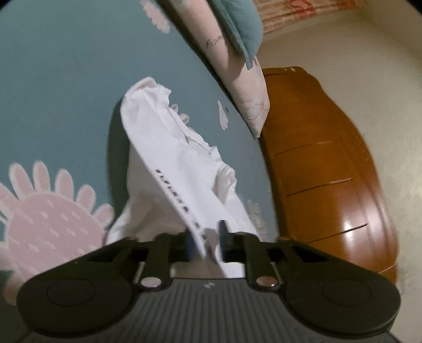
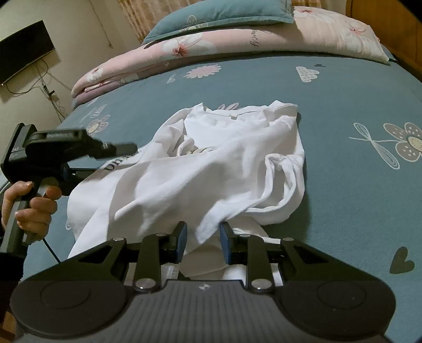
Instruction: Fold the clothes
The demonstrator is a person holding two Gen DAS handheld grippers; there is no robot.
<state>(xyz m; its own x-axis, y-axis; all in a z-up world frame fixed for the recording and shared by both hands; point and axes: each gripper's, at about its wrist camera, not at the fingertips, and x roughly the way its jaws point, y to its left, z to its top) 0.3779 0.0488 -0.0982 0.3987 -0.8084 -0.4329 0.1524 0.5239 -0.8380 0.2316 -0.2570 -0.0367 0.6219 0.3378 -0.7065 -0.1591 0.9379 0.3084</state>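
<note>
White shirt (image 2: 211,168) crumpled on the blue bed sheet (image 2: 356,198), caught at two edges.
The left claw (image 1: 205,242) is pinched on the shirt's printed edge, lifting it; the right claw (image 2: 203,241) grips a bunched fold at the near hem, partly closed.

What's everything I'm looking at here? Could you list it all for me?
T-shirt: one, white with dark lettering, crumpled mid-bed.
Bedsheet: one, teal with flower print, under the shirt.
Quilt: one, pink floral, folded at the bed's far end.
Pillow: one, teal, on the quilt.
Screen: one, black, on the wall at left.
Wooden furniture: one, orange-brown, beside the bed.
Left gripper: black, shut on the shirt's edge.
Right gripper: black, cloth between its pads.
Hand: one, holding the left gripper's handle.
</note>
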